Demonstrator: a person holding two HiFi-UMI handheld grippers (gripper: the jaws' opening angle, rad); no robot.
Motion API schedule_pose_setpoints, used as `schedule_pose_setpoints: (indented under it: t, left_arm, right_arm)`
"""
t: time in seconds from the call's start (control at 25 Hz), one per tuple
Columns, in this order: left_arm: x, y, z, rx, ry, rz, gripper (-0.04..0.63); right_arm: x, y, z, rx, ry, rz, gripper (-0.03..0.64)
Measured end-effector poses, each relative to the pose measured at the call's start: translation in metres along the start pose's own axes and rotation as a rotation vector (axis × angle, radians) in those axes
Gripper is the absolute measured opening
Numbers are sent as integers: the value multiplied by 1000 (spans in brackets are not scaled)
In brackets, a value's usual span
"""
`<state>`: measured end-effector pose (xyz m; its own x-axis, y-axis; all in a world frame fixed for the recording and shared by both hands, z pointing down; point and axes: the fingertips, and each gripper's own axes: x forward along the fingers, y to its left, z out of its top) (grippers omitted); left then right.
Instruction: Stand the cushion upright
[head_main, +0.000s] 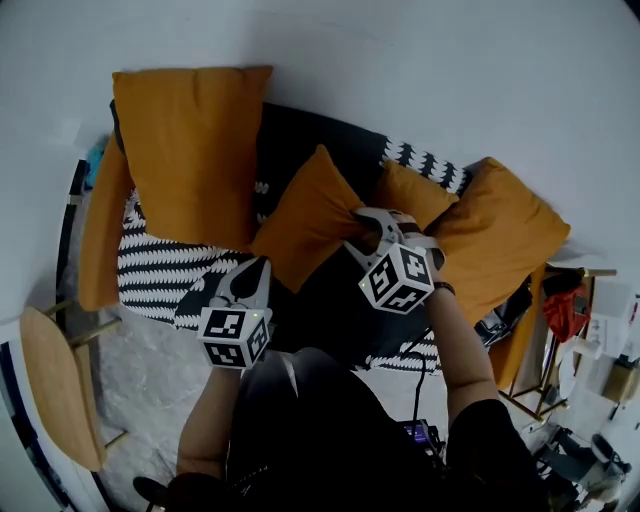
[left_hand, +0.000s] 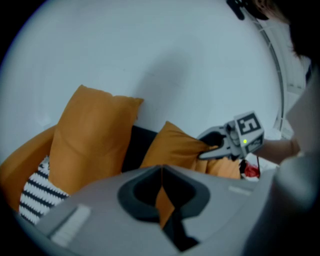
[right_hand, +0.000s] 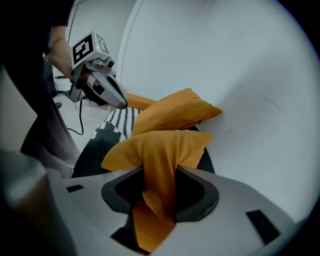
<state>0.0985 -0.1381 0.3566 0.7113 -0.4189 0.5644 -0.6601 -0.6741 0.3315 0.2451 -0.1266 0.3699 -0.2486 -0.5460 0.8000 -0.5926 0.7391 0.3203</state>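
A small orange cushion (head_main: 310, 215) hangs tilted over the dark sofa seat (head_main: 320, 320), one corner pointing at the wall. My right gripper (head_main: 368, 222) is shut on its right corner; bunched orange fabric (right_hand: 160, 150) fills its jaws in the right gripper view. My left gripper (head_main: 260, 268) is at the cushion's lower left edge, shut on a thin fold of orange cloth (left_hand: 162, 200). The left gripper view shows the cushion (left_hand: 175, 147) with the right gripper (left_hand: 207, 149) pinching its far corner. The left gripper (right_hand: 122, 102) appears at the upper left of the right gripper view.
A large orange cushion (head_main: 190, 150) leans upright on the white wall at the left, with another (head_main: 105, 235) along the sofa arm. Two more orange cushions (head_main: 500, 240) (head_main: 415, 195) lie at the right. A black-and-white throw (head_main: 160, 265) covers the seat. A wooden seat (head_main: 60, 390) is at the lower left, clutter (head_main: 570, 310) at the right.
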Motion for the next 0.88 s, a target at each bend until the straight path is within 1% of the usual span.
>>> schedule_pose_setpoints:
  t: [0.24,0.56,0.72,0.88]
  left_arm:
    - [19,-5,2,10,17,-3,14]
    - [36,-5,3,50,31,4,14]
    - [41,-1,3,61,31,10,15]
    - [46,-1,2,61,37,11,14]
  right_arm:
    - [3,-13,-16,-33,-7,-3,179]
    - [22,-30,-30,-104,4,-57,187]
    - [35,-31,-32,-124,2,-54,198]
    - [49,-27,-37,-166,14,-51,209]
